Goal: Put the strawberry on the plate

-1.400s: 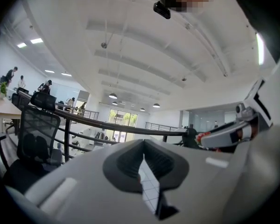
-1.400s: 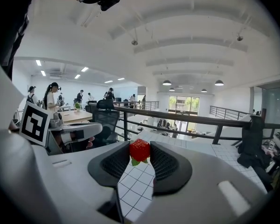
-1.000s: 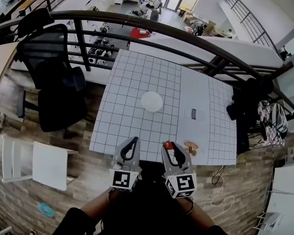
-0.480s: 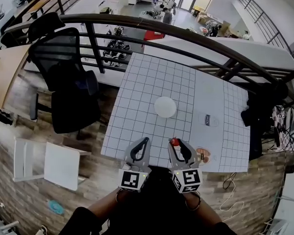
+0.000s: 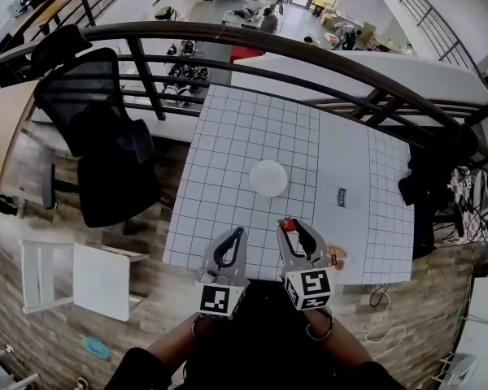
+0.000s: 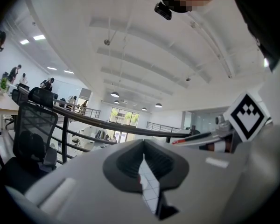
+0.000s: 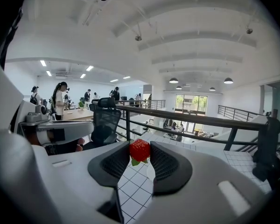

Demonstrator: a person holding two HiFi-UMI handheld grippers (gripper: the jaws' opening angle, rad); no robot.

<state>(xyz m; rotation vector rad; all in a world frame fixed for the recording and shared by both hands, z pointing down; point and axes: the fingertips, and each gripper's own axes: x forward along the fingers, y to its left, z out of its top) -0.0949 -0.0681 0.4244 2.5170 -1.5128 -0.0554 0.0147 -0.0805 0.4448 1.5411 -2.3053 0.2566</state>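
1. Setting: open mezzanine office. A white grid-lined desk (image 5: 228,153) stands against a dark curved metal railing (image 5: 252,41), with a black mesh office chair (image 5: 98,136) at the desk's left.
2. Small round white plate (image 5: 268,178): lies flat near the desk's middle.
3. Small red strawberry with green leaves (image 7: 139,150): held above the desk's near edge, on the near side of the plate and apart from it.
4. Right claw (image 5: 295,231): gripping the strawberry between its dark ribbed pads, at the tips.
5. Left claw (image 6: 143,146): closed, tips together, holding nothing; positioned just beside the right claw.
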